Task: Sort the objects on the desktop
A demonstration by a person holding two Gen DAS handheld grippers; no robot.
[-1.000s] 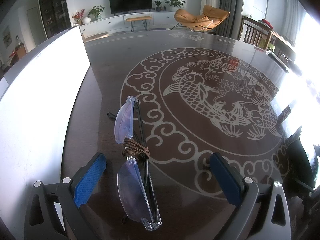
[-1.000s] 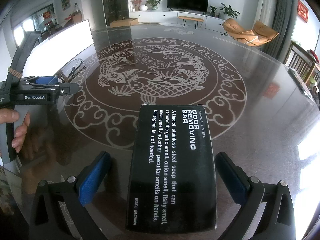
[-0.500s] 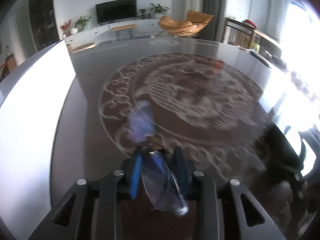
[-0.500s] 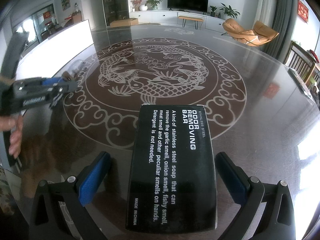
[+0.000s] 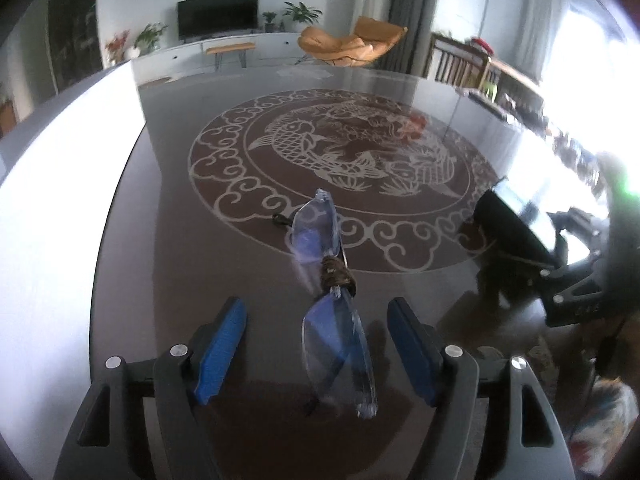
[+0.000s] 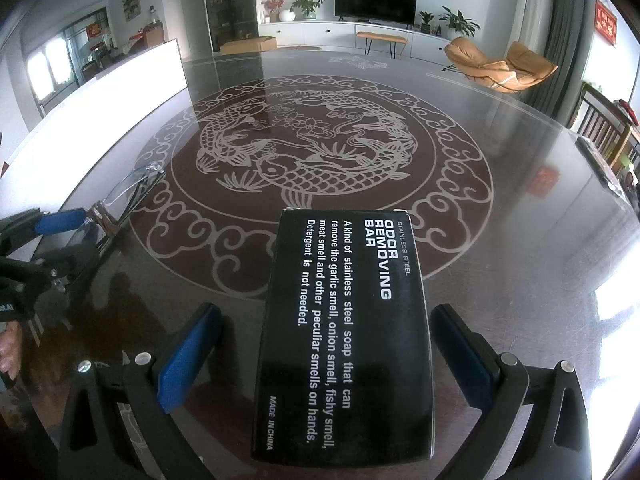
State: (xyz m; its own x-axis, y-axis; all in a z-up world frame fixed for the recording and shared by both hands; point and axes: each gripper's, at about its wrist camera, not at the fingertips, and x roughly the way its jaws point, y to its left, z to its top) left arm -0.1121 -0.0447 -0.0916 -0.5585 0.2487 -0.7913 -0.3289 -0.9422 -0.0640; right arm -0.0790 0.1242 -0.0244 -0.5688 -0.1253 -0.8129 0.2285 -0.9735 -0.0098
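Low in the left wrist view, the left gripper (image 5: 316,354) stands with its blue-padded fingers (image 5: 219,350) spread wide, gripping nothing. Between them, touching neither pad, lie the rimless clear-lensed glasses (image 5: 330,300) with a brown cord wound round the bridge, stretching toward mid-frame on the dark glossy table (image 5: 132,240) with its pale carp medallion. In the right wrist view, the right gripper (image 6: 326,356) is likewise wide apart, straddling a flat black box (image 6: 346,332) printed "ODOR REMOVING BAR", lower centre, pads clear of its sides.
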